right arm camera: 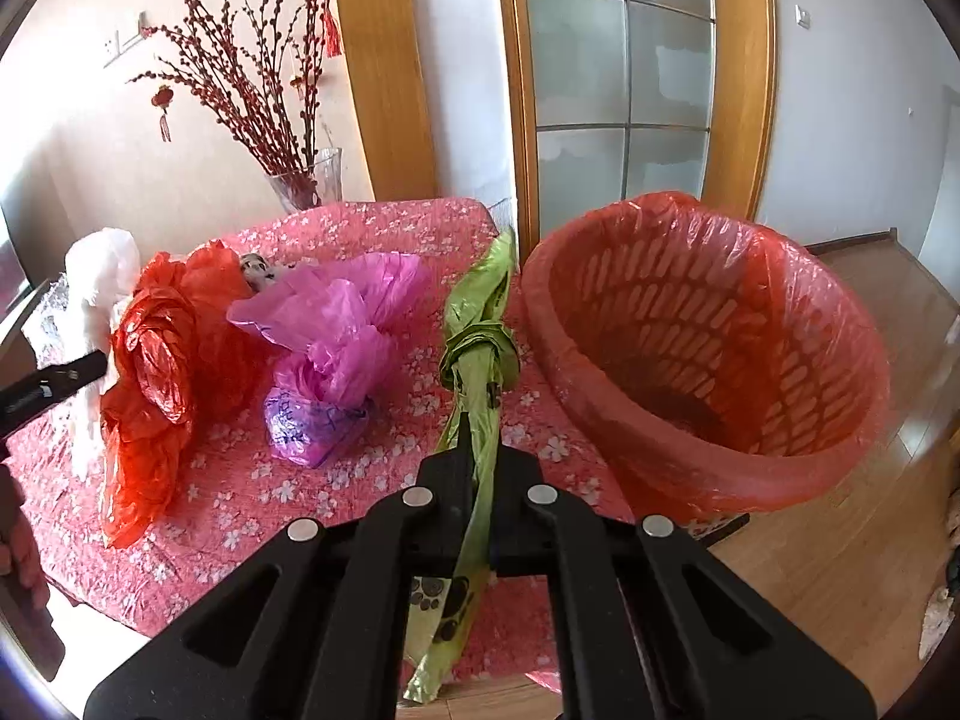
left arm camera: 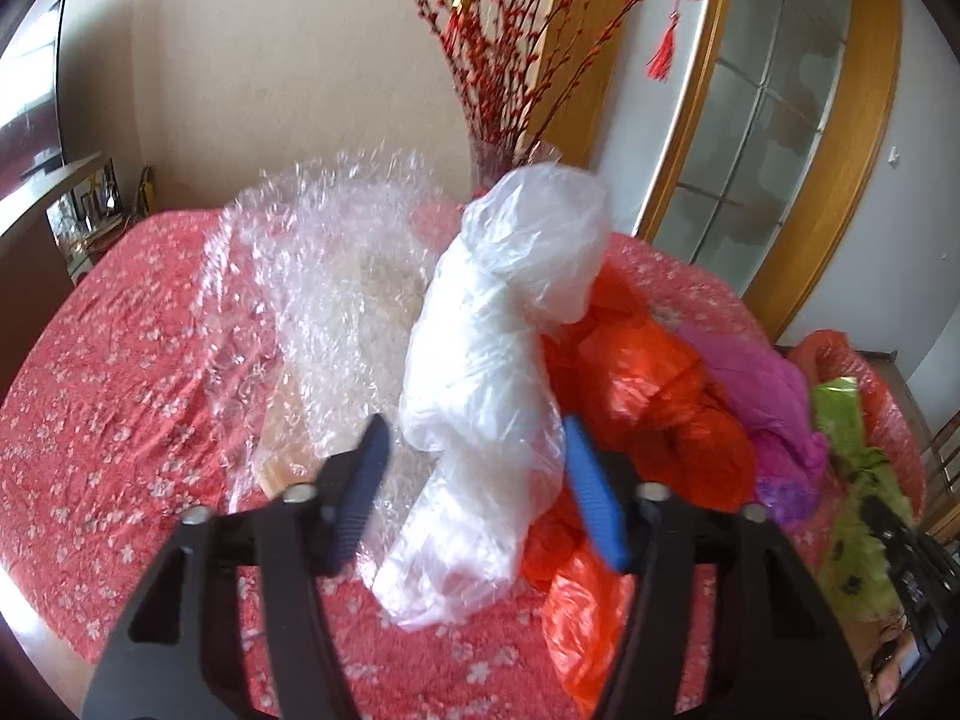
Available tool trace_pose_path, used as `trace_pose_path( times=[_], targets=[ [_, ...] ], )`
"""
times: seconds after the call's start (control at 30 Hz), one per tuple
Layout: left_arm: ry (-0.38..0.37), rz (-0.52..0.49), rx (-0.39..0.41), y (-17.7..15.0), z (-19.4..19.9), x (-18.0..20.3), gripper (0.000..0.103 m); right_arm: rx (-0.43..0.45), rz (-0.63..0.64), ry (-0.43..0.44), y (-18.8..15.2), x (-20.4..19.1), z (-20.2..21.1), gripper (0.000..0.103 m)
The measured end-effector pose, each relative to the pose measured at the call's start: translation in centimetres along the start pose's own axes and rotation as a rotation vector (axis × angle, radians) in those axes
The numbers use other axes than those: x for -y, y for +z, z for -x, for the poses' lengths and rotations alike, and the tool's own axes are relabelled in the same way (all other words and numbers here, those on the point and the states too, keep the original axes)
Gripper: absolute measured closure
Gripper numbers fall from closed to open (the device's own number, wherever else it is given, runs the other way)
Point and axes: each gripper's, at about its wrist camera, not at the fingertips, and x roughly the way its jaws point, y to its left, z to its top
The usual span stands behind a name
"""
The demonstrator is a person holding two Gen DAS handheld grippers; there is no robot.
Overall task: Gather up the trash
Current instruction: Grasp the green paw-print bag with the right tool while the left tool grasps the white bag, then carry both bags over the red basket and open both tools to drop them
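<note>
Right wrist view: my right gripper (right arm camera: pixel 480 420) clamps green bag (right arm camera: pixel 477 324) at tabletop's right edge; left gripper (left arm camera: pixel 474 450) fingers apart around white bag (left arm camera: pixel 498 330).

Vase (right arm camera: pixel 312 183) of red branches (right arm camera: pixel 252 90), perhaps artificial.

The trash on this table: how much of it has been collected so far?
Nothing looks binned yet: the lined basket appears empty. In hand: the right gripper has its jaws shut on the green bag, and the left gripper is around the white bag, grip unclear. Left on the table: the orange bag, pink bag and bubble wrap.
</note>
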Motion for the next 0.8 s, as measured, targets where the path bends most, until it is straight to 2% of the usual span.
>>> trace_pose_path(
  times=[0.03,0.13,0.2,0.53,0.67,0.8],
  targets=[
    [-0.008,0.007,-0.017,0.0,-0.5,-0.2,0.066,0.002,-0.001,0.001,0.0,0.2,0.0,0.1],
    [-0.015,0.015,-0.046,0.1,-1.2,-0.5,0.084,0.015,-0.007,0.009,0.1,0.4,0.6,0.1],
    [-0.028,0.016,-0.043,0.1,-1.0,-0.7,0.092,0.027,-0.009,0.013,0.3,0.4,1.0,0.1],
    [-0.149,-0.009,0.038,1.0,4.4,-0.5,0.095,0.134,0.021,0.014,2.1,0.7,4.2,0.1],
    [-0.231,-0.043,0.05,1.6,6.2,1.8,0.095,0.167,0.015,0.002,2.9,1.5,5.1,0.1],
    [-0.325,-0.1,0.024,1.7,6.4,5.4,0.095,0.193,0.003,-0.026,3.4,2.8,5.8,0.1]
  ],
)
